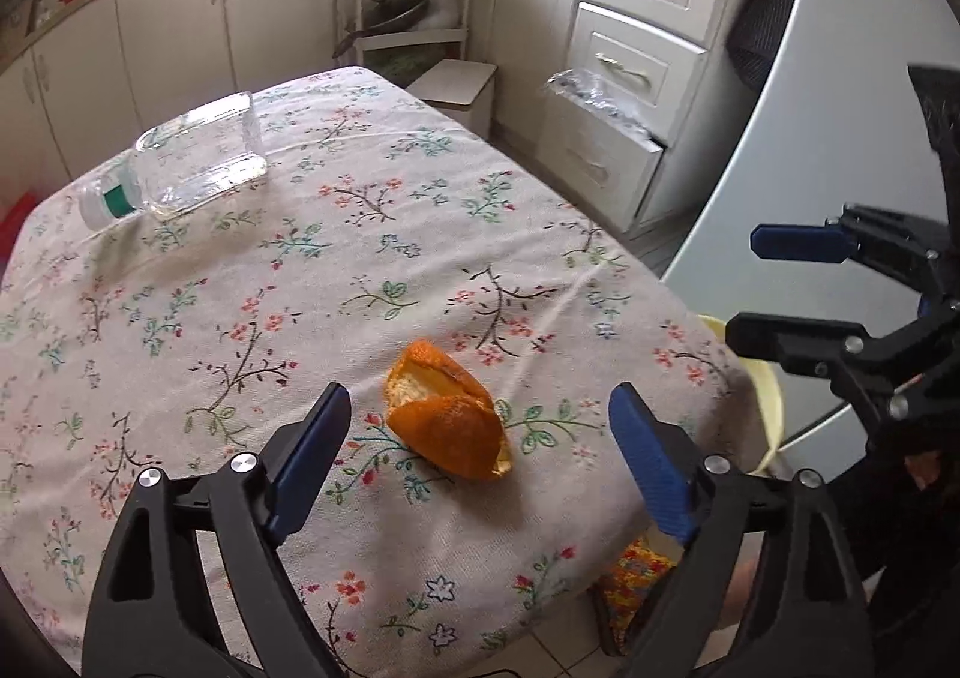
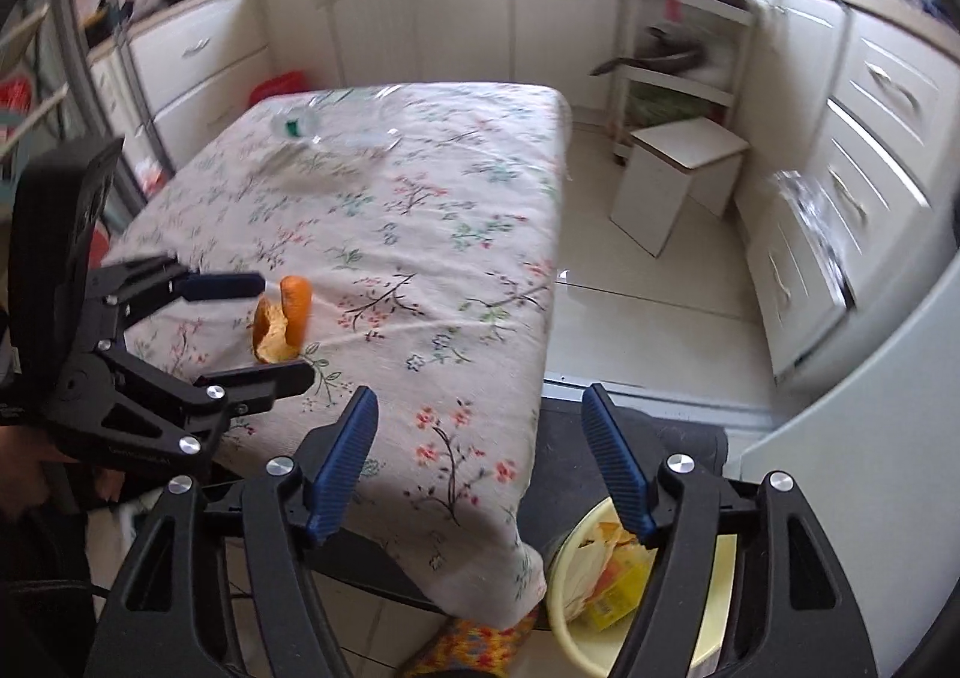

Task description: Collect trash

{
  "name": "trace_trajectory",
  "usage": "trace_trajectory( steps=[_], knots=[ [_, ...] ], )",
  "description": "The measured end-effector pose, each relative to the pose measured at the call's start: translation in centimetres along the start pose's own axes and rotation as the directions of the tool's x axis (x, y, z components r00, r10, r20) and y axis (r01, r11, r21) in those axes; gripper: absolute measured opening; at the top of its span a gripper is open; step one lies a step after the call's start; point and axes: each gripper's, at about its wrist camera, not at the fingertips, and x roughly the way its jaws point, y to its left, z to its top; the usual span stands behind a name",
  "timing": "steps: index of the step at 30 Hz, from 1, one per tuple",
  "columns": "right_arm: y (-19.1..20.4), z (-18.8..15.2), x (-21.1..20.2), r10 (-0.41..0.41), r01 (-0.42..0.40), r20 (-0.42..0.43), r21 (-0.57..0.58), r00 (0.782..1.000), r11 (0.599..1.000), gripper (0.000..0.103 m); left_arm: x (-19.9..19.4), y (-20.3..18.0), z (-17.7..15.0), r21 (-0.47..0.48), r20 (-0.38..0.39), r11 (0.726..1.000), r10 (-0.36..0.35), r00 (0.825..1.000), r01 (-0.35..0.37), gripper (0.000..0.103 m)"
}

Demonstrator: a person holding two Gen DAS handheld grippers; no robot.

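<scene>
An orange peel (image 1: 447, 414) lies on the floral tablecloth (image 1: 300, 288) near the table's front right corner. My left gripper (image 1: 480, 399) is open, its blue pads on either side of the peel and clear of it. The right wrist view shows the same: peel (image 2: 282, 318) between the left gripper's (image 2: 282, 327) spread jaws. My right gripper (image 2: 480, 396) is open and empty, over the table's near corner and above a pale yellow bucket (image 2: 576, 618) holding wrappers. In the left wrist view the right gripper (image 1: 747, 285) hangs off the table's right edge. A clear plastic bottle (image 1: 192, 162) lies on its side at the far left.
A white stool (image 2: 678, 180) stands on the tiled floor right of the table. White drawers (image 1: 630, 78), one with a plastic bag hanging from it, and a shelf rack (image 1: 408, 18) line the back. A grey appliance door (image 1: 810, 168) rises at the right.
</scene>
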Motion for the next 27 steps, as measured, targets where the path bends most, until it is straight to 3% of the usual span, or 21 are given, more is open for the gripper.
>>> trace_trajectory(
  steps=[5, 7, 8, 9, 10, 12, 14, 19, 27],
  knots=[
    [0.5, 0.3, 1.4, -0.014, 0.011, -0.039, -0.061, 0.999, 0.998, 0.069, 0.7, 0.7, 0.1, -0.046, -0.014, 0.999, -0.010, 1.000, 0.009, 0.087],
    [0.6, 0.6, 1.9, -0.010, 0.007, -0.045, -0.067, 0.999, 0.998, 0.071, 0.9, 1.2, 0.1, -0.069, -0.013, 0.997, -0.042, 0.999, 0.041, 0.074],
    [0.7, 0.7, 2.0, -0.009, 0.006, -0.046, -0.071, 0.999, 0.997, 0.071, 0.9, 1.5, 0.0, -0.080, -0.005, 0.996, -0.048, 0.999, 0.047, 0.063],
    [0.9, 0.9, 2.2, -0.009, 0.005, -0.048, -0.079, 0.999, 0.997, 0.071, 0.8, 1.9, -0.1, -0.090, 0.000, 0.994, -0.054, 0.999, 0.054, 0.040],
    [1.1, 1.2, 2.4, -0.009, 0.004, -0.049, -0.092, 0.999, 0.996, 0.071, 0.7, 2.2, -0.1, -0.096, -0.001, 0.994, -0.057, 0.998, 0.057, 0.031],
    [1.6, 1.6, 2.9, -0.011, 0.005, -0.052, -0.112, 0.999, 0.994, 0.071, 0.2, 3.0, -0.5, -0.104, 0.008, 0.993, -0.057, 0.998, 0.058, 0.026],
    [2.0, 2.0, 3.3, 0.000, -0.006, -0.055, -0.126, 0.998, 0.992, 0.071, -0.4, 4.0, -0.9, -0.118, 0.018, 0.992, -0.033, 0.999, 0.035, 0.021],
    [4.7, 3.1, 4.5, 0.051, -0.059, -0.047, -0.188, 0.998, 0.980, 0.072, -2.6, 8.9, -0.5, -0.218, 0.086, 0.976, 0.032, 0.996, -0.013, 0.020],
    [8.2, 4.5, 5.6, 0.133, -0.139, -0.041, -0.211, 0.990, 0.968, 0.072, -4.9, 16.0, 5.5, -0.236, 0.220, 0.971, 0.100, 0.970, -0.047, 0.020]
  ],
)
